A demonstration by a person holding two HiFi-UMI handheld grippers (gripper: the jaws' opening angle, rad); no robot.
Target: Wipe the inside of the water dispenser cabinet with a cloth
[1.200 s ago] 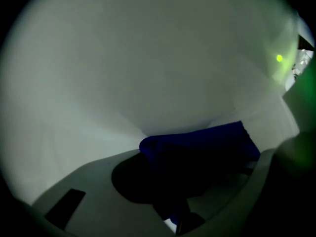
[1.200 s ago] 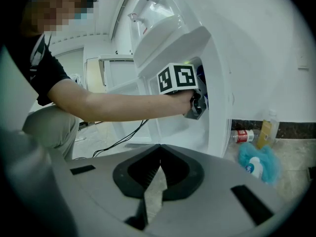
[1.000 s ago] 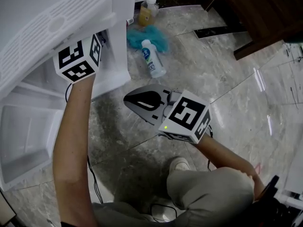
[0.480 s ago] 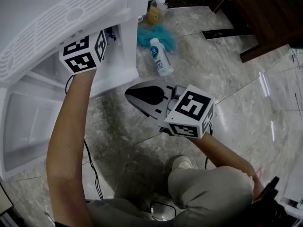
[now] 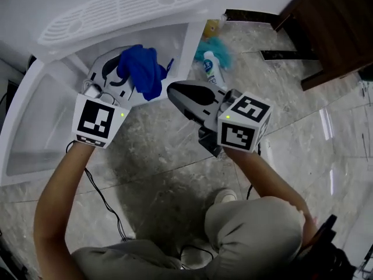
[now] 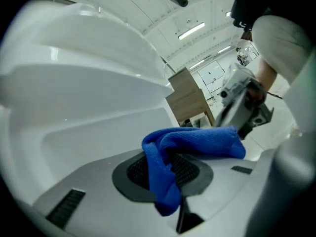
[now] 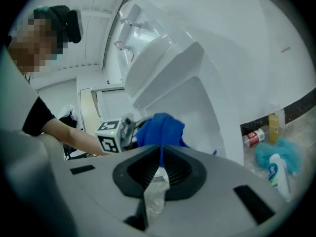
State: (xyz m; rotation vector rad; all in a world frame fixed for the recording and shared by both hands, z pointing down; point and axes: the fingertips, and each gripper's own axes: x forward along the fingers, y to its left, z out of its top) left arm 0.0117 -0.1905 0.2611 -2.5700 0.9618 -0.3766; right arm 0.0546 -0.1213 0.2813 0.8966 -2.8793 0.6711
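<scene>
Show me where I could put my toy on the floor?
The widest bare floor lies right of the right tool, between the brown furniture and the knee. A smaller patch sits between the two arms. It is crowded beside the dispenser: a bottle, teal fluff and a yellow bottle.

Soft blue ribbed cloth [image 5: 141, 72]; smooth, glossy white plastic dispenser cabinet [image 5: 35, 121]; polished, reflective grey marble floor [image 5: 291, 121].
</scene>
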